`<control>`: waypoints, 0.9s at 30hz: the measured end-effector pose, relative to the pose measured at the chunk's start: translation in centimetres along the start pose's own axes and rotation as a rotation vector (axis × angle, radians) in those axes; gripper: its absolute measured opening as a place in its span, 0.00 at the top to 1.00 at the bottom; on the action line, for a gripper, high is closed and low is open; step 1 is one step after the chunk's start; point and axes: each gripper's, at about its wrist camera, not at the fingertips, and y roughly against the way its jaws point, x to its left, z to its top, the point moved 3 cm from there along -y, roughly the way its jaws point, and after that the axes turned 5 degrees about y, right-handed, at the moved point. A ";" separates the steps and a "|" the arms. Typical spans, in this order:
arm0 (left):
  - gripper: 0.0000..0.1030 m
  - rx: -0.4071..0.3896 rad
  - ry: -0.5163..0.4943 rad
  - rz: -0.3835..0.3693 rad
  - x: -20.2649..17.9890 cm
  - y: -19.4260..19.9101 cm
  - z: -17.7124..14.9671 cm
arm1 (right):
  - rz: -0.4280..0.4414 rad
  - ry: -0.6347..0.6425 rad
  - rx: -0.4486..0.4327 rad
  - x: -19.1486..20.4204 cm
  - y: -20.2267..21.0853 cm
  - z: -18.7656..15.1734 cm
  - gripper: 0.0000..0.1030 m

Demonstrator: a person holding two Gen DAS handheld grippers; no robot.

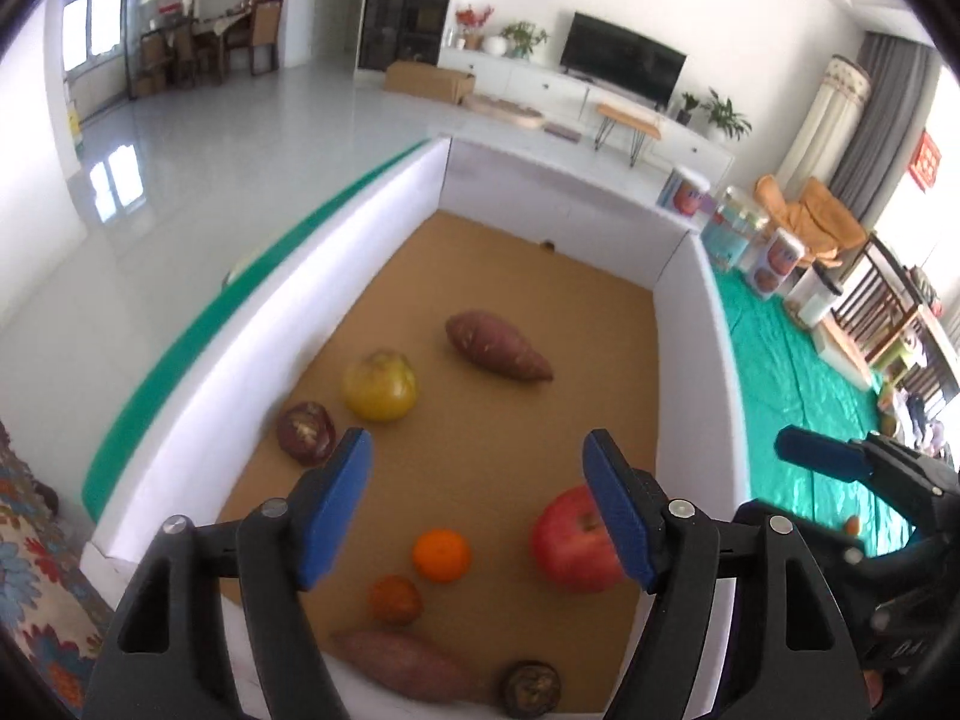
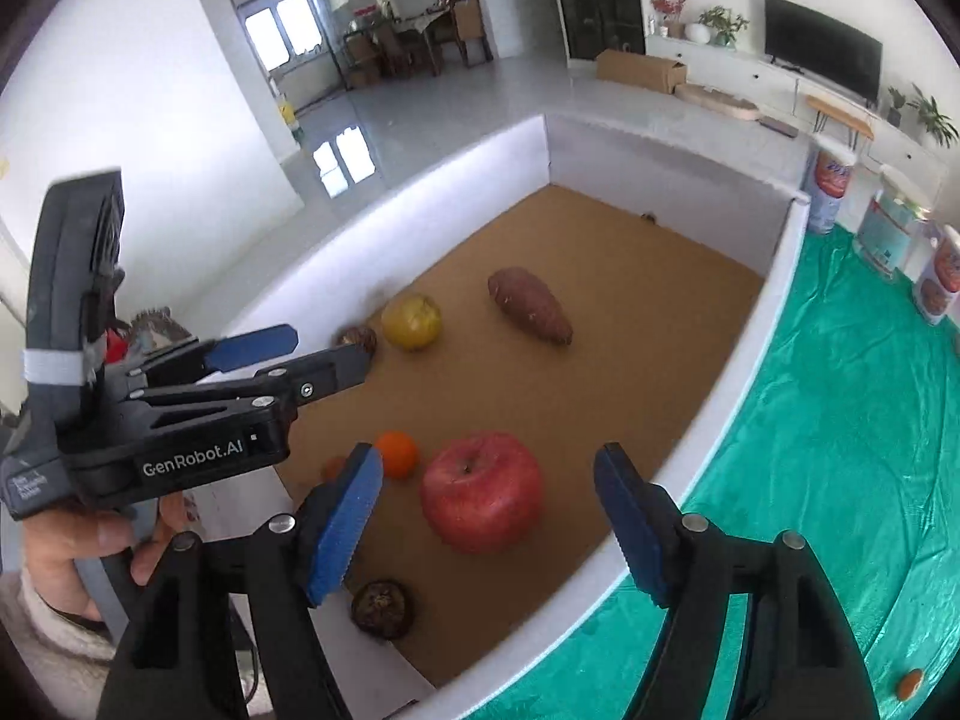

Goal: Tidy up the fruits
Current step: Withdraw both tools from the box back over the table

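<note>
A white-walled box (image 1: 240, 312) with a brown floor holds the fruit. In the left wrist view my left gripper (image 1: 477, 450) hangs open over it, with nothing between its pads. Below lie an orange (image 1: 441, 555), a red apple (image 1: 570, 540), a sweet potato (image 1: 408, 666) and a yellow-green fruit (image 1: 379, 385). A second sweet potato (image 1: 498, 347) lies farther back. In the right wrist view my right gripper (image 2: 489, 462) stands open above the apple (image 2: 480, 492), pads clear of it. The left gripper (image 2: 312, 354) shows there at the left, over the box's near corner.
Dark round fruits (image 1: 306, 432) (image 2: 381, 600) sit near the left wall and the front wall. A green cloth (image 2: 840, 450) covers the surface right of the box, with a small orange piece (image 2: 909, 684) on it. Canisters (image 2: 936, 282) stand at its far end. A hand (image 2: 78, 540) holds the left gripper.
</note>
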 end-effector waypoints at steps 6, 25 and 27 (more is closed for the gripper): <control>0.15 -0.106 -0.155 -0.216 -9.3 4.9 -1.4 | -0.241 -0.117 -0.184 -6.8 9.3 -4.6 0.06; 0.12 0.158 -0.589 -0.298 -29.8 -9.2 -19.0 | -0.693 -0.934 -0.182 -29.1 22.8 -35.4 0.05; 0.12 0.168 -0.587 -0.280 -29.9 -10.2 -19.3 | -0.756 -0.890 -0.105 -30.2 22.7 -36.1 0.05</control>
